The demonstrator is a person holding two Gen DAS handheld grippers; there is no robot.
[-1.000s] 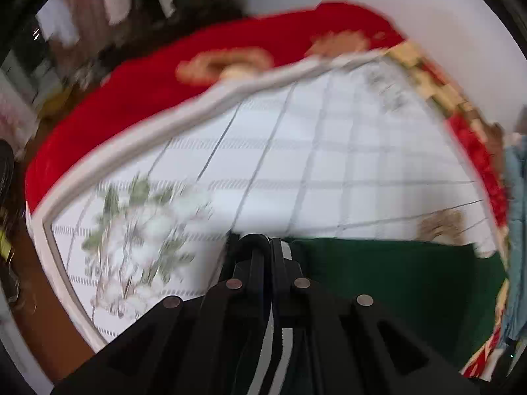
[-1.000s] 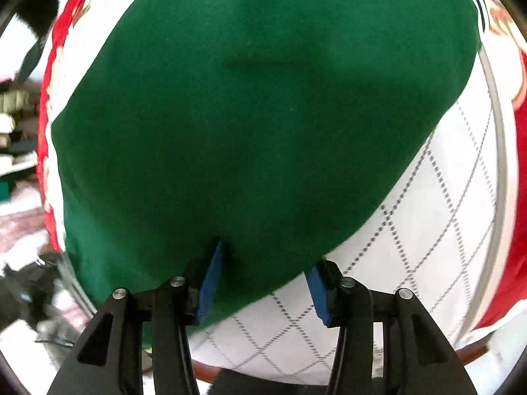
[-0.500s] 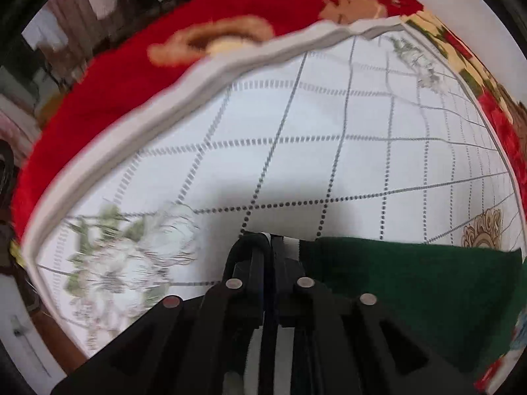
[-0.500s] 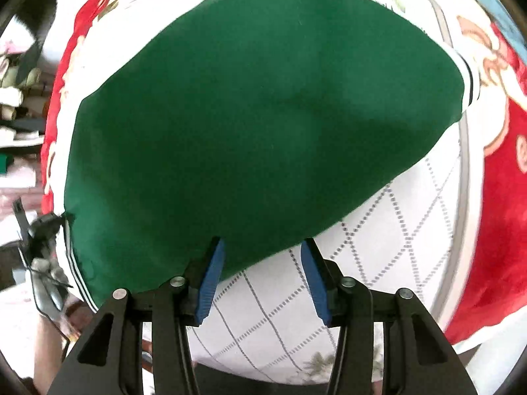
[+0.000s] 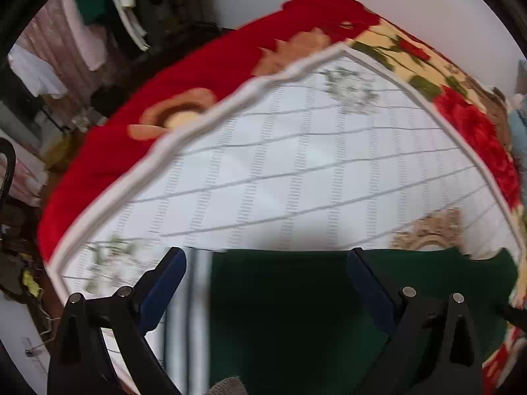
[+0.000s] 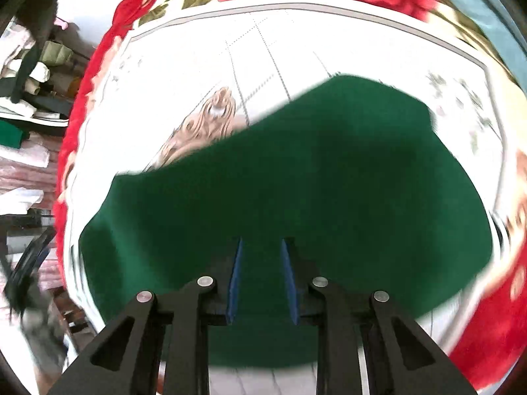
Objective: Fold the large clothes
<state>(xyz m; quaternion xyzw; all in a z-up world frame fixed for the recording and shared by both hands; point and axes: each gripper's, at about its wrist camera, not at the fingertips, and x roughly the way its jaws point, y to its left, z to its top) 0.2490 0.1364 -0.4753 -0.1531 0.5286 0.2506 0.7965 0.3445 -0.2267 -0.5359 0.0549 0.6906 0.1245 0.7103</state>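
White quilted bedspread [image 5: 296, 164], left tongs [image 5: 266, 263] now opening off green garment [image 5: 290, 312], right tongs [image 6: 262, 247] closing, nothing pinched.

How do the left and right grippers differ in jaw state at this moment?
The left gripper has its jaws spread wide and opening; the right gripper has its jaws narrow and closing. Both point down over the green garment on the white quilted cover, with no fabric visibly pinched.

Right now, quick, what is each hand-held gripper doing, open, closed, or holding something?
Left hand-held gripper: opening wide, holding nothing, above the green garment.
Right hand-held gripper: closing, nothing pinched yet, green garment below it.
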